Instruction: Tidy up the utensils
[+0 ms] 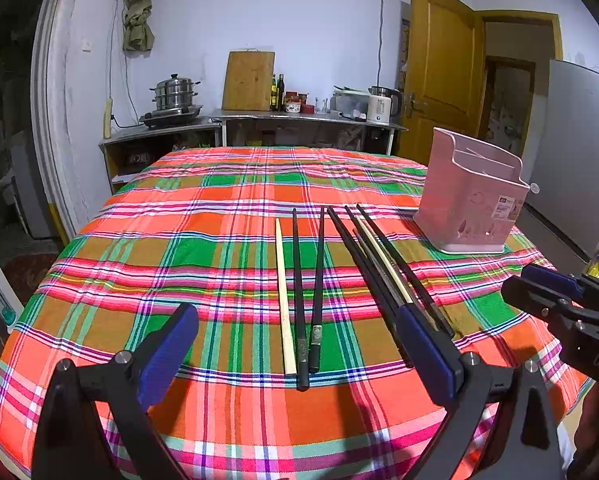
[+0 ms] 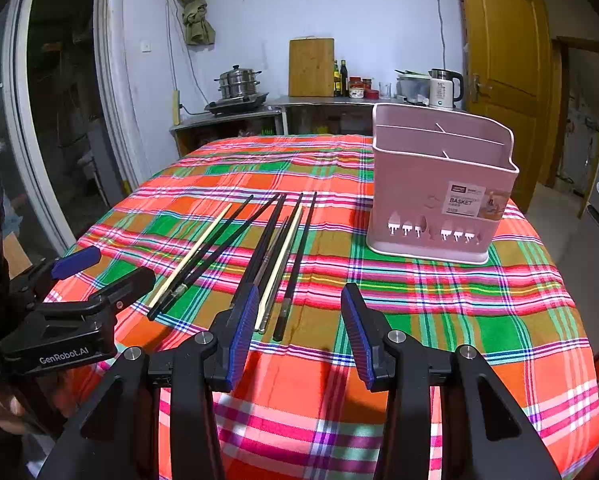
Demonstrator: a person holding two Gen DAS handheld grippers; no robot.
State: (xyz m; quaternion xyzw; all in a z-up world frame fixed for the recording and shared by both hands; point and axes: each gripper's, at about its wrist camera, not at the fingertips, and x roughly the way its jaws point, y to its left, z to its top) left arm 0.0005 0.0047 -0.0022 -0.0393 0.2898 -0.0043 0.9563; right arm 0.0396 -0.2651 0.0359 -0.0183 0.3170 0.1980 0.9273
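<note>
Your left tongs (image 1: 299, 354) stood wide open and held nothing, poised low over the near edge of the tabletop (image 1: 203, 196) with three chopsticks lying between the spread fingers. Your right tongs (image 2: 295, 332) were also open, less widely, and empty, with their blue pads just short of the butt ends of the second bundle.

The tabletop carried a plaid cloth in orange, green and pink. On its far right side stood the pink utensil basket (image 2: 431, 188), upright, its dividers visible; no utensil showed above its rim.

Left of the basket lay the right chopstick group (image 2: 277, 256), several dark sticks and one pale, close together. Well apart to its left lay the left chopstick group (image 1: 301, 292): one pale stick beside two black ones, tips pointing away from you.
</note>
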